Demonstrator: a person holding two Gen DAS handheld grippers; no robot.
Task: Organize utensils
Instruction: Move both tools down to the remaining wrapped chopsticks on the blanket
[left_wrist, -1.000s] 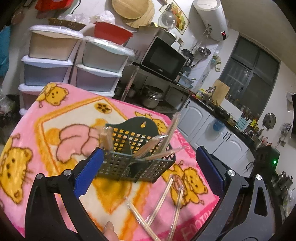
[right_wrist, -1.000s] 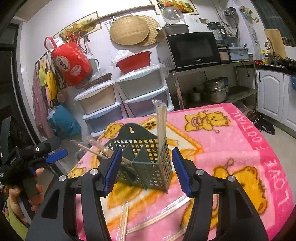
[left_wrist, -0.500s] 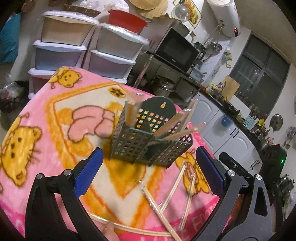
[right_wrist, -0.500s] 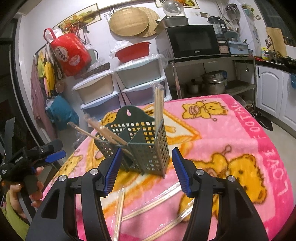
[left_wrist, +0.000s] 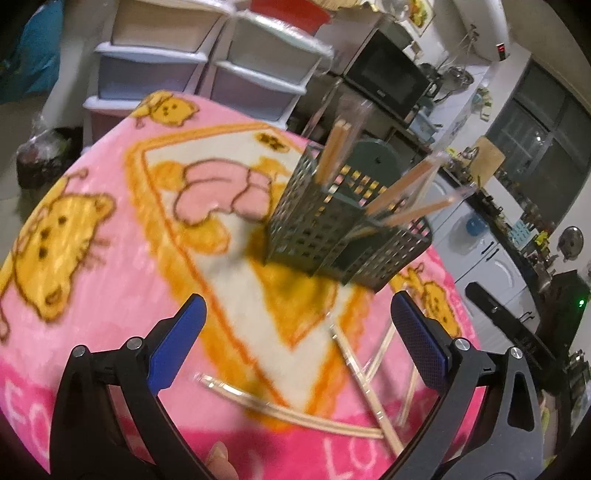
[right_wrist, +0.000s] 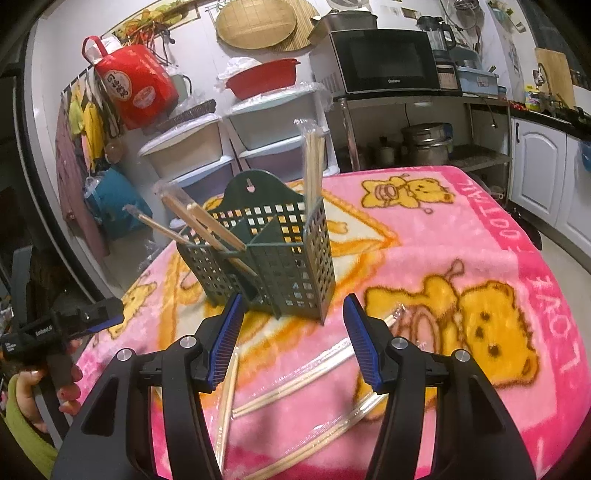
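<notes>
- Right wrist view: your table is draped in a fleecy pink blanket printed with yellow bears and white lettering along its right edge.
- Behind the table's far edge stand stacked plastic drawers, a red basin on top of them, a metal rack with a black microwave and steel pots, and white cabinets to the right.
- A red bag and round woven trays hang on the white wall.
- The holder, a dark green perforated plastic caddy with an arched back tab and inner dividers, stands upright near the blanket's middle.
- Slim wooden chopsticks in clear sleeves sit in it: one bundle upright in its right compartment, others leaning out to the left.
- More sleeved pairs lie loose and crossed on the blanket between the holder and the near edge.
- Your right gripper points down at the blanket just before the holder, its ribbed blue pads spread about halfway with nothing between them.
- Left wrist view: your left gripper tilts down over the near edge, jaws spread wide and empty; the picture is blurred.
- Your left hand wraps its black handle off the table's left edge.
</notes>
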